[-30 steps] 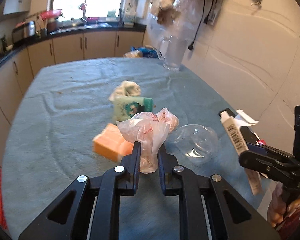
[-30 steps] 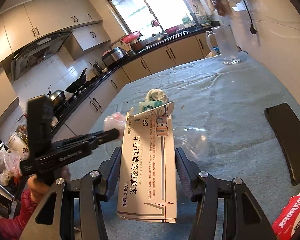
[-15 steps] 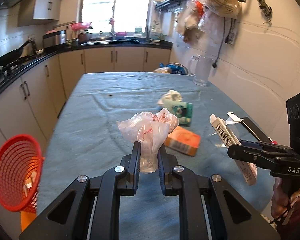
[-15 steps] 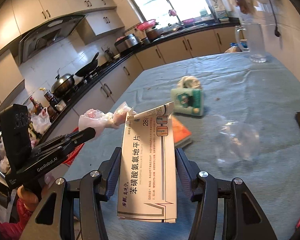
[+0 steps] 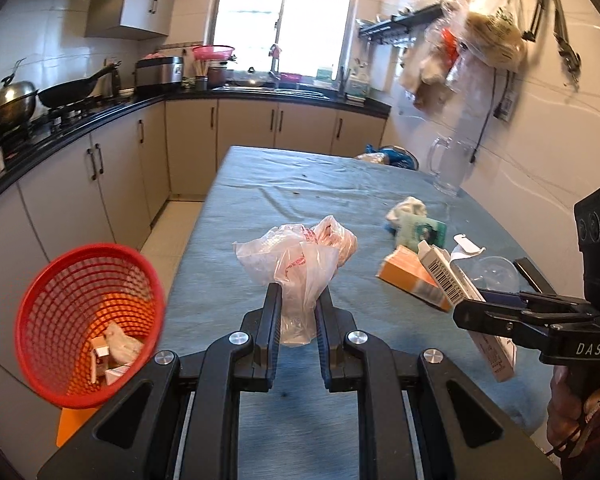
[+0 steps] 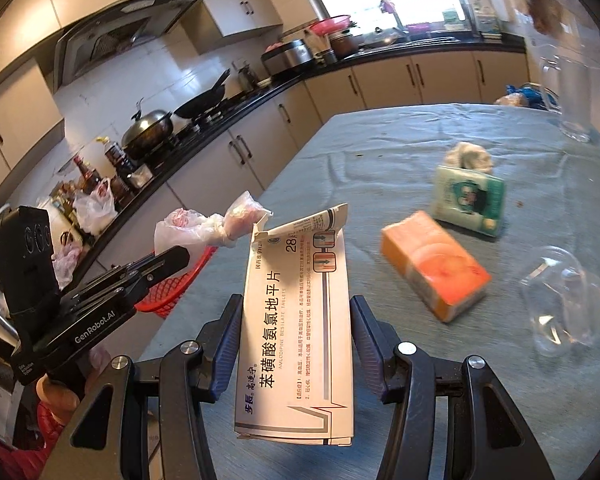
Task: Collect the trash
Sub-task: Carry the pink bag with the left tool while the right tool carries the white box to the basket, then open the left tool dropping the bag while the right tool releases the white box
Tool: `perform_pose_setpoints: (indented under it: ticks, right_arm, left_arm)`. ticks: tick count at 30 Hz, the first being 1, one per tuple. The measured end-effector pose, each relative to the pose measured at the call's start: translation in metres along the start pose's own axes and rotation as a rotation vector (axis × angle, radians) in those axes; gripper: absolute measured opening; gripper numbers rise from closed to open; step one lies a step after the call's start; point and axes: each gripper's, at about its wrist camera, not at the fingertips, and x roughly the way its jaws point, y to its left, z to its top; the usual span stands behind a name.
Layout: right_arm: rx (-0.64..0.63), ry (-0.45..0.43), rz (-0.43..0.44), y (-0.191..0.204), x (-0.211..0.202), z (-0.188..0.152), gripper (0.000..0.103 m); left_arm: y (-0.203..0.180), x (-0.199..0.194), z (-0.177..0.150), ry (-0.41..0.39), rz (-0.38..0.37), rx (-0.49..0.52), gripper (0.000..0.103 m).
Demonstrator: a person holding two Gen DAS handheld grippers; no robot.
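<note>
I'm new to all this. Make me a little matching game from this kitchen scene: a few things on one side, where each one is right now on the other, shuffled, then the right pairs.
Things:
1. crumpled plastic bag
2. white medicine box
3. orange box
4. red basket

Places:
A. lying on the blue tablecloth
B. beside the table, off its left edge, with scraps already inside
C. pinched in the left gripper
D. held between the fingers of the right gripper

Pairs: 1-C, 2-D, 3-A, 4-B
</note>
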Motion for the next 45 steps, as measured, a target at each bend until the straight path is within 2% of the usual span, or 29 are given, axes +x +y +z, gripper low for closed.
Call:
perform_pose_setpoints:
  ticks: [22,31,45]
  right_arm:
    - [-0.144,0.099,0.078,0.102,0.084,0.029,0.057]
    - [-0.156,0.131,0.132,0.141,0.121,0.041,0.057]
    - [-0.105,0.211,0.179,0.169,0.200,0.058,0.057]
  left_arm:
    - [0.124,-0.037,-0.023,-0.045,0.128,-0.192,0.015]
    - [0.176,-0.045,-0.041,-0.037,0.186,-0.289,0.015]
    - [0.202,-0.025,-0.054,0.013,0.235,-0.336,0.016]
